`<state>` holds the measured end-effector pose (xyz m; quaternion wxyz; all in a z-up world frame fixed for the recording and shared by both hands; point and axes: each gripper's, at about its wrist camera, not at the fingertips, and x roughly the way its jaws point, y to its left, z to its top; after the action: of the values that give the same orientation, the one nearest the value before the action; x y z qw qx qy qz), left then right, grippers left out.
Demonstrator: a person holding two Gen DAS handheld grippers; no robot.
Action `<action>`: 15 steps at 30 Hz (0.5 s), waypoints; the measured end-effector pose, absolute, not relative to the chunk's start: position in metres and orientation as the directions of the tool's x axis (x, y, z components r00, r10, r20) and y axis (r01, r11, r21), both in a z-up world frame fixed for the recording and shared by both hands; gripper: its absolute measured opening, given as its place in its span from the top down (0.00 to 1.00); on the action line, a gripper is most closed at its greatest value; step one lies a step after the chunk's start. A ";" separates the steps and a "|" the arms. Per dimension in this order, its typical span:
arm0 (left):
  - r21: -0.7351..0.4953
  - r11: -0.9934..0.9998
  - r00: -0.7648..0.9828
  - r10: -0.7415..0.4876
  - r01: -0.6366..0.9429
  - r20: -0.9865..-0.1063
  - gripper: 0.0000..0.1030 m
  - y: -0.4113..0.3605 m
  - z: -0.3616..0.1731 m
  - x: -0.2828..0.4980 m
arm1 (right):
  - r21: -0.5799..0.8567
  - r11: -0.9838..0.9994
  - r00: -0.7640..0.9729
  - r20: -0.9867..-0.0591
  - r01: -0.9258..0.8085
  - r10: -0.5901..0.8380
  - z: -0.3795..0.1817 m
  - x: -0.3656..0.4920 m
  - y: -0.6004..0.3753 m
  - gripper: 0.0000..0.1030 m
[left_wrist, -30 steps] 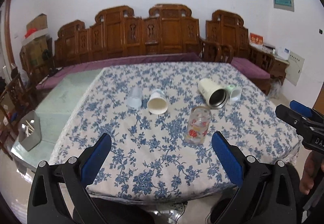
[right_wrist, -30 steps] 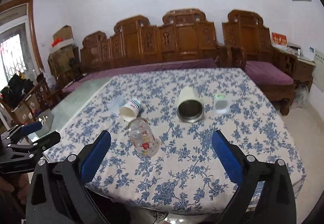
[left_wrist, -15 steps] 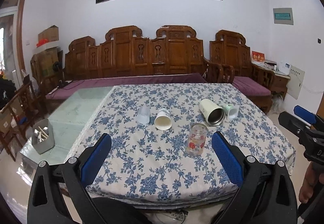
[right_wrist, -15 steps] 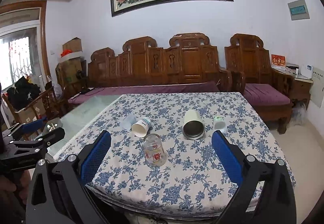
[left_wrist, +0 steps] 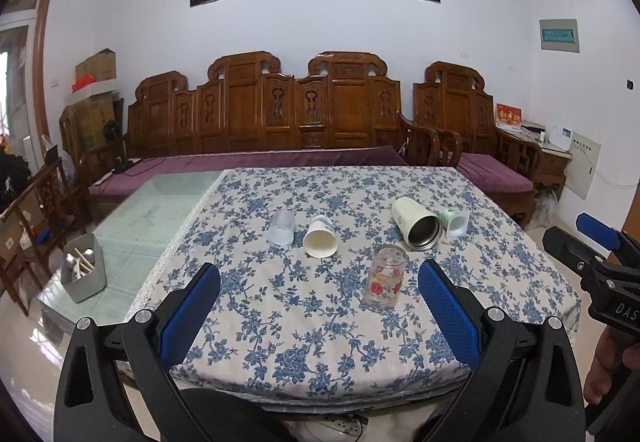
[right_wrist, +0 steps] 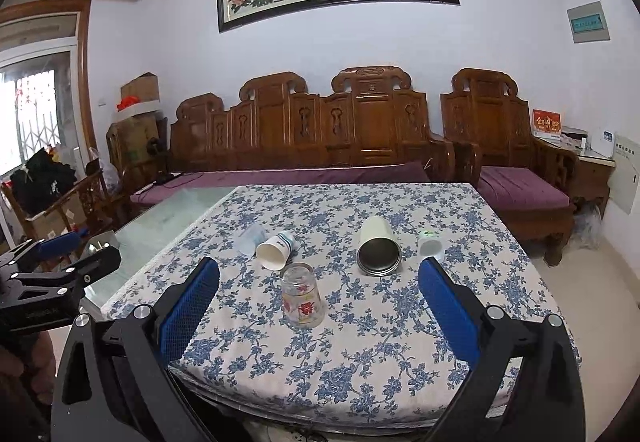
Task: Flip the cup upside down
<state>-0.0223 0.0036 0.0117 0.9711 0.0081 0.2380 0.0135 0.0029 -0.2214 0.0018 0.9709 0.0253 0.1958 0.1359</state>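
Note:
Several cups rest on a table with a blue floral cloth (left_wrist: 320, 330). A clear glass with red flowers (left_wrist: 385, 277) stands nearest, mouth down it seems; it also shows in the right wrist view (right_wrist: 302, 296). A white paper cup (left_wrist: 320, 241) lies on its side, as does a cream steel-lined tumbler (left_wrist: 416, 224). A frosted cup (left_wrist: 281, 228) and a small white-green cup (left_wrist: 456, 223) sit beside them. My left gripper (left_wrist: 319, 304) and right gripper (right_wrist: 319, 304) are open, empty, back from the table's near edge.
A grey holder with chopsticks and spoons (left_wrist: 84, 274) stands on the bare glass tabletop (left_wrist: 148, 218) at left. A carved wooden bench with purple cushions (left_wrist: 260, 162) runs behind the table. The right gripper shows at the left view's right edge (left_wrist: 600, 270).
Both grippers have pulled back and tilted up from the table; the cups look smaller and farther, and more of the wall and painting shows. Nothing on the table moved.

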 end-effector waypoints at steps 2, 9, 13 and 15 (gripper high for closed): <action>0.021 1.000 0.886 0.029 -0.021 -0.462 0.07 0.002 0.012 -0.023 | 0.103 0.962 0.887 -0.374 -0.252 0.272 0.001 0.003 -0.222 0.03; 0.021 1.000 0.887 0.029 -0.022 -0.461 0.07 0.002 0.013 -0.024 | 0.108 0.963 0.886 -0.377 -0.249 0.271 -0.001 0.004 -0.225 0.03; 0.022 1.000 0.887 0.029 -0.022 -0.461 0.07 0.002 0.013 -0.024 | 0.108 0.963 0.886 -0.377 -0.248 0.270 -0.001 0.004 -0.225 0.03; 0.022 1.000 0.887 0.030 -0.022 -0.460 0.07 0.002 0.013 -0.024 | 0.109 0.963 0.886 -0.377 -0.248 0.271 -0.001 0.004 -0.225 0.03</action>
<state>-0.0240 0.0016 0.0134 0.9714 0.0079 0.2370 0.0134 0.0043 -0.2249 -0.0010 0.9706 0.0288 0.1983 0.1336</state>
